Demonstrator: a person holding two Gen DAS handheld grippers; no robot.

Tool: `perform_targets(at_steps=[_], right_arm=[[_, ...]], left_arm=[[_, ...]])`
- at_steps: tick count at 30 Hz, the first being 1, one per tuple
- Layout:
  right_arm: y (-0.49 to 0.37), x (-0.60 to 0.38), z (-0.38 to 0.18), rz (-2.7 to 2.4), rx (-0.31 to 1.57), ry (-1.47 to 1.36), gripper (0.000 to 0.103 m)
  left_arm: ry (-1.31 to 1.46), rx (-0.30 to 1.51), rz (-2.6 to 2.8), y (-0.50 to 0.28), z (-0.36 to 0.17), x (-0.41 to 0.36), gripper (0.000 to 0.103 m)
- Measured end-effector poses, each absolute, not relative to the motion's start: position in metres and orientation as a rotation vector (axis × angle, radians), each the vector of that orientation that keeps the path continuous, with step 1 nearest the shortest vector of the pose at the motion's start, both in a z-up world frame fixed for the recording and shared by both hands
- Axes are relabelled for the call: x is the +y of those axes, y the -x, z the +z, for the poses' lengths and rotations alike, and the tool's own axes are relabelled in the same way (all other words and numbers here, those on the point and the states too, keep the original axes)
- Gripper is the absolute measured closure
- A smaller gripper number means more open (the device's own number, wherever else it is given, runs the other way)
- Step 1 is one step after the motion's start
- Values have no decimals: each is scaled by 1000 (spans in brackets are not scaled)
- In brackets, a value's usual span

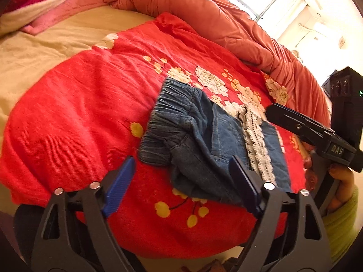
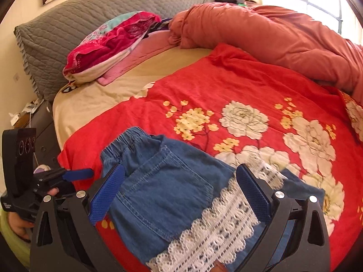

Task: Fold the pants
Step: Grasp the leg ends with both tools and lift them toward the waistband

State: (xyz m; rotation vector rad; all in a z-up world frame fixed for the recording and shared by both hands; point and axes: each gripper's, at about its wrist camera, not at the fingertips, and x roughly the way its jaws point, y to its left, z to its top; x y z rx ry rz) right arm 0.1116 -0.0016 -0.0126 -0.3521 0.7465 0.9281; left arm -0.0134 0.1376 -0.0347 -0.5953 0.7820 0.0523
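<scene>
Small blue denim pants (image 1: 199, 136) with an elastic waistband and white lace trim (image 1: 256, 145) lie folded over on a red floral blanket (image 1: 79, 104). My left gripper (image 1: 181, 172) is open just above their near edge, holding nothing. In the right wrist view the pants (image 2: 163, 190) lie right under my right gripper (image 2: 181, 176), which is open, its blue pads (image 2: 106, 192) spread over the back pocket and lace (image 2: 215, 233). The right gripper also shows in the left wrist view (image 1: 270, 111). The left gripper also shows in the right wrist view (image 2: 79, 173).
A bunched orange duvet (image 1: 226, 20) lies along the far and right side of the bed. A beige sheet (image 2: 102, 97), pink and magenta bedding (image 2: 113, 45) and a grey quilted headboard (image 2: 68, 22) lie at the head end. A nightstand (image 2: 29, 113) stands at left.
</scene>
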Motion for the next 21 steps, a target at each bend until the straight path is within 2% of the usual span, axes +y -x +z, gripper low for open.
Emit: perform_targets(at_steps=[2,5,21], right_arm=[[-117,11,-14,975,770,375,5],[-123,31,-19,1016,805,411,5],[-147,125,-62,1179,1000,554,6]], left_arm=[[620,787,50,8,-39,138,40],[590,802,70,4,-46,136,42],[549,801,74,7,-58,133,42]])
